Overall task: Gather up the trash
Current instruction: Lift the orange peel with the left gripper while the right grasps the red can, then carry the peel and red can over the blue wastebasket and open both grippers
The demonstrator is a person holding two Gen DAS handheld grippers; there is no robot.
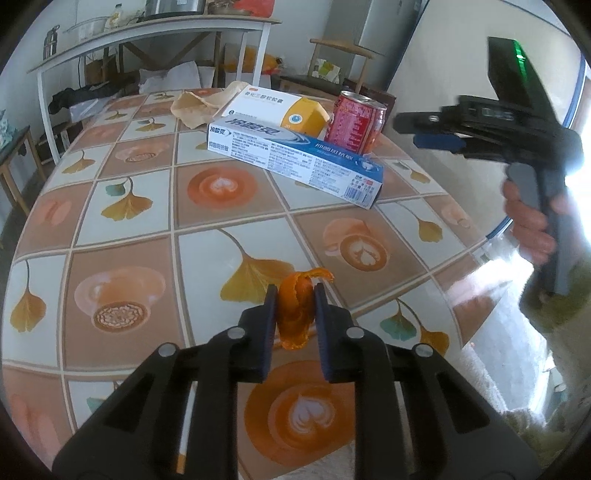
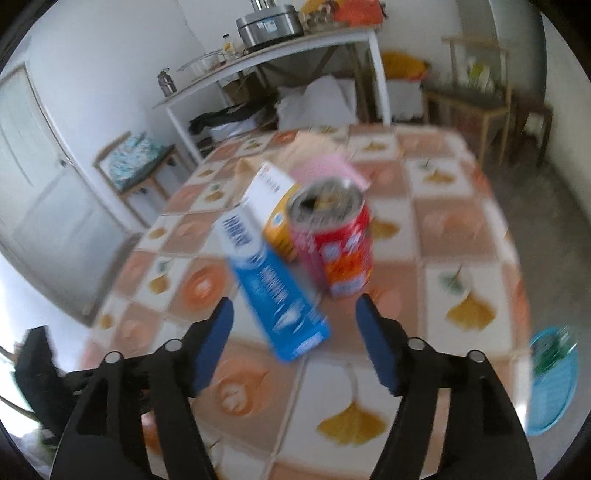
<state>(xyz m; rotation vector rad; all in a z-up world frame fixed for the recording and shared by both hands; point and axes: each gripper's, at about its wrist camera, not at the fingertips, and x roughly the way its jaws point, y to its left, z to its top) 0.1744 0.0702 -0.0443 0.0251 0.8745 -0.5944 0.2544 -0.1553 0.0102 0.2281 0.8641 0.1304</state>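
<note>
A curled piece of orange peel [image 1: 293,325] stands between the blue pads of my left gripper [image 1: 295,295], which is shut on it just above the patterned tablecloth [image 1: 147,229]. Further back lie a blue and white toothpaste box [image 1: 295,158], a red drink can [image 1: 356,123], a white and orange medicine box [image 1: 277,109] and crumpled brown paper [image 1: 195,105]. My right gripper [image 2: 294,305] is open and holds nothing. It hovers in front of the toothpaste box [image 2: 273,291] and the opened can [image 2: 336,240]. From the left wrist it shows as the right gripper [image 1: 410,130], held by a hand [image 1: 528,221].
A light blue basket [image 2: 554,380] sits low beyond the table's right edge. Behind the table are a white bench [image 1: 147,33] with pots, a wooden chair [image 1: 343,55] and a small side table [image 2: 140,166]. The right wrist view is motion-blurred.
</note>
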